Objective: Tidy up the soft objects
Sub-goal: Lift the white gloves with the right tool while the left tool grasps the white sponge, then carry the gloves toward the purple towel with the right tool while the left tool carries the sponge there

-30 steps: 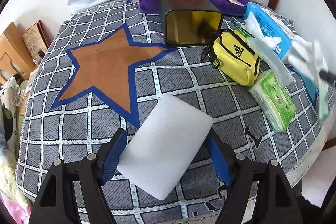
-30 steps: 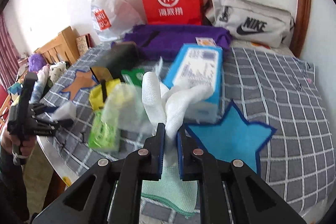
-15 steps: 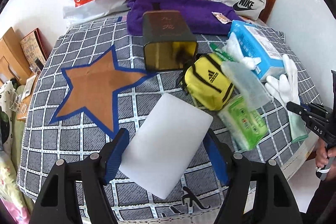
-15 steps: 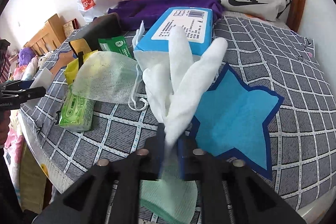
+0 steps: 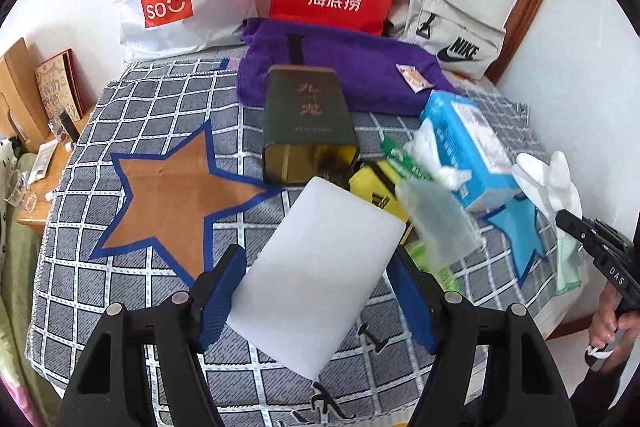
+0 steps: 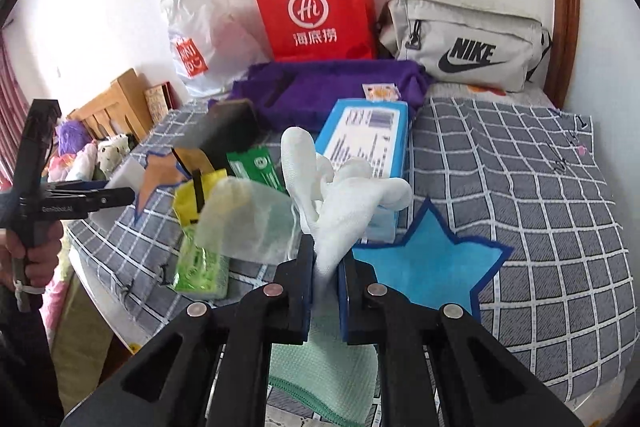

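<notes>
My left gripper (image 5: 318,285) is shut on a white foam sponge (image 5: 320,275) and holds it above the checked bedspread, near the brown star patch (image 5: 176,199). My right gripper (image 6: 325,267) is shut on a white cotton glove (image 6: 344,195) whose fingers stick up; a pale green cloth (image 6: 328,375) hangs below its fingers. A gauze mask (image 6: 248,223) dangles beside the glove. The glove also shows at the right in the left wrist view (image 5: 548,183).
On the bed lie a dark green tin (image 5: 308,127), a yellow pouch (image 5: 376,187), green wet-wipe packs (image 6: 200,263), a blue tissue box (image 6: 368,147) and a purple towel (image 5: 340,63). Bags stand at the back wall. A blue star patch (image 6: 424,267) lies ahead of the right gripper.
The left gripper has lifted and carried the sponge forward toward the tin. The right gripper has raised the glove and mask higher above the bed.
</notes>
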The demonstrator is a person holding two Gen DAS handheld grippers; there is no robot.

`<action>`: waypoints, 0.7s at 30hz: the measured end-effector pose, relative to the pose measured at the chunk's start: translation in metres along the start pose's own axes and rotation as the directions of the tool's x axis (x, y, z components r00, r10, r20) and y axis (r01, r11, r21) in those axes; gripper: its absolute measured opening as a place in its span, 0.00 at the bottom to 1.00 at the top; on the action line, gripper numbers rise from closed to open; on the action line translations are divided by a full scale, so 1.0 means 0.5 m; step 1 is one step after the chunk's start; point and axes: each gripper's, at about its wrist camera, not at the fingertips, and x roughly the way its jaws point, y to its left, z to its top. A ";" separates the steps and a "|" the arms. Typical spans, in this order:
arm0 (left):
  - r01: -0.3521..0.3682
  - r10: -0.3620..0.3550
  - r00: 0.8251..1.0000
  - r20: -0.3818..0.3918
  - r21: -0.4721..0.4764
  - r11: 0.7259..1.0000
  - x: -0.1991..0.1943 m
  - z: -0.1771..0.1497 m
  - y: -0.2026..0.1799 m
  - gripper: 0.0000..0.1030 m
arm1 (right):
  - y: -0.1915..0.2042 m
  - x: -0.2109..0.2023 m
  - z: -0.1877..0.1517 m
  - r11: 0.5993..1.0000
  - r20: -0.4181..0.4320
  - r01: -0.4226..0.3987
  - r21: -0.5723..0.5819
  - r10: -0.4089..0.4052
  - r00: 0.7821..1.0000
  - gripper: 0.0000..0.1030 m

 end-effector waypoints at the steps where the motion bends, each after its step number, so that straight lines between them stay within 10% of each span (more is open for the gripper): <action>1: 0.006 -0.006 1.000 0.005 -0.009 1.000 -0.002 0.004 0.002 0.69 | -0.001 -0.005 0.007 1.000 0.008 -0.002 0.003 0.002 1.000 0.10; 21: 0.006 -0.002 0.999 0.052 -0.074 0.997 -0.008 0.115 0.010 0.69 | -0.017 0.004 0.134 0.997 0.052 0.074 0.035 -0.076 0.996 0.11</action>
